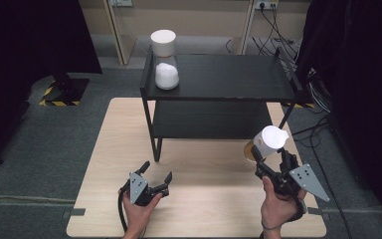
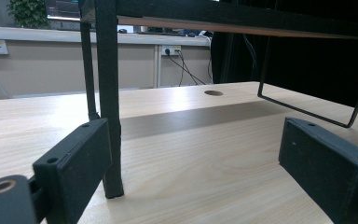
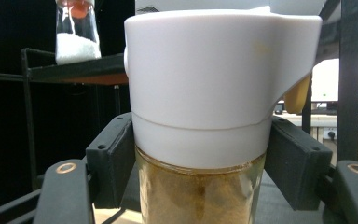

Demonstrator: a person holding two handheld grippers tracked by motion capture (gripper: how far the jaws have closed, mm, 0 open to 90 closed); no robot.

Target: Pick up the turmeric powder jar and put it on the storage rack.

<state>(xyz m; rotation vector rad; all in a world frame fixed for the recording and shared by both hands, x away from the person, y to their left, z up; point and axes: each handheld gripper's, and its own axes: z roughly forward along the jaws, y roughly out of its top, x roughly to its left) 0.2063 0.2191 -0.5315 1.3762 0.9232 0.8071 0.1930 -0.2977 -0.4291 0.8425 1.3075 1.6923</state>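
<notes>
Pale wood table [image 1: 199,209] bears black shelf [image 1: 219,79]; grey carpet [image 1: 40,149].

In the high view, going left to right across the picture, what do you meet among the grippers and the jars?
left gripper, open on the table → white-lidded jar of white grains on the black rack's top shelf → jar of brown powder → right gripper, shut on that jar.

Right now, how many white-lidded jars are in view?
2. One jar of white grains stands on the left end of the black shelf's top. The other, a jar of brown powder, is gripped in the right tool beside the shelf.
</notes>
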